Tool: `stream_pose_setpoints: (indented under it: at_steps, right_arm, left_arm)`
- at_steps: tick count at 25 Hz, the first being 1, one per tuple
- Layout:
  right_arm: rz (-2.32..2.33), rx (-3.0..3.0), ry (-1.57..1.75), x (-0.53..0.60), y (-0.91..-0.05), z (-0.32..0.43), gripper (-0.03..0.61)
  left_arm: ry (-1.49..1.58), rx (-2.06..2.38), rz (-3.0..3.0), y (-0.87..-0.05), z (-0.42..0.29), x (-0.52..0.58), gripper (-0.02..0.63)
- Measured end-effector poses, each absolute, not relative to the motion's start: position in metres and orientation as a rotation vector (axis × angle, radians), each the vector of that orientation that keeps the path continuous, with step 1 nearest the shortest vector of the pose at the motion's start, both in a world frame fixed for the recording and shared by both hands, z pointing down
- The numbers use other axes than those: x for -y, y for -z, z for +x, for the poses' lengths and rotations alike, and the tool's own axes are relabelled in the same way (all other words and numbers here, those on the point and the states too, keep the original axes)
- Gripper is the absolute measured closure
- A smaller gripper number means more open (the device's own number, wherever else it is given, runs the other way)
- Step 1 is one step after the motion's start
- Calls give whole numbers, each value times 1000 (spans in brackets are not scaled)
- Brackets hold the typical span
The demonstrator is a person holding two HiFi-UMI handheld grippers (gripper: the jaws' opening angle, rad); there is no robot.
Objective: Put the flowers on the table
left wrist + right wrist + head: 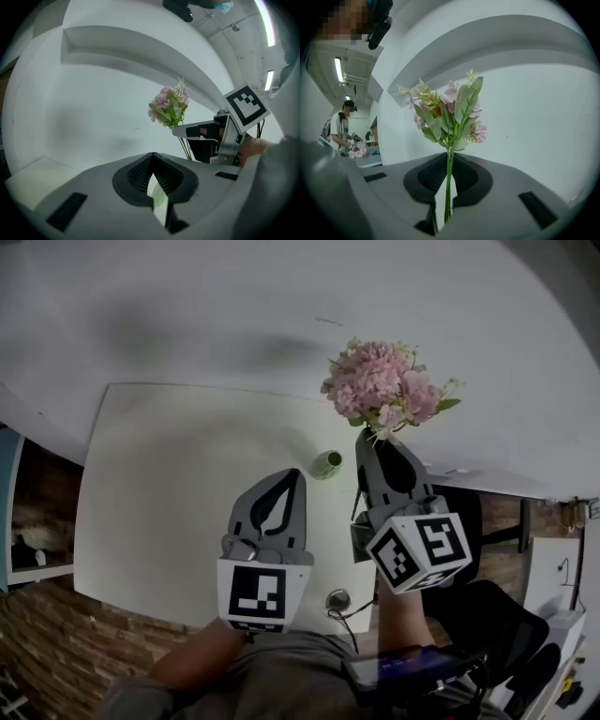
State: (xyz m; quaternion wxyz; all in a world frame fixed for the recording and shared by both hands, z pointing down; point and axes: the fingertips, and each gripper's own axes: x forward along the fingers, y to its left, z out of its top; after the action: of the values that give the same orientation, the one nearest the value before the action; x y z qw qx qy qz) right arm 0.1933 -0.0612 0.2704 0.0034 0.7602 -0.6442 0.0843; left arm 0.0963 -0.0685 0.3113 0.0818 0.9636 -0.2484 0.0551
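The stem ends are hidden between the right gripper's (pixel 367 439) closed jaws, which clamp the pink-and-green flower bouquet (pixel 380 385) upright at upper right. A small green round object (pixel 326 464) is unclear. The left gripper (pixel 294 474) is closed and empty over the white table (pixel 169 502); plain white wall (pixel 234 296) lies beyond.

No words, brand names or numbers can be read anywhere. The white cube with black square markers (pixel 255 594) on the left tool (pixel 292 476) and the matching cube (pixel 419 552) on the right tool (pixel 367 439) carry patterns only, no letters.
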Motion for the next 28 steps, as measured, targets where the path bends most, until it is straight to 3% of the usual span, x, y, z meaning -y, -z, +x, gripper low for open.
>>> stream_pose_setpoints:
  at_steps: [28]
  right_arm:
    - [2296, 2323, -95, 80, -272, 196, 551]
  left_arm:
    - [-196, 900, 2765, -377, 89, 63, 606]
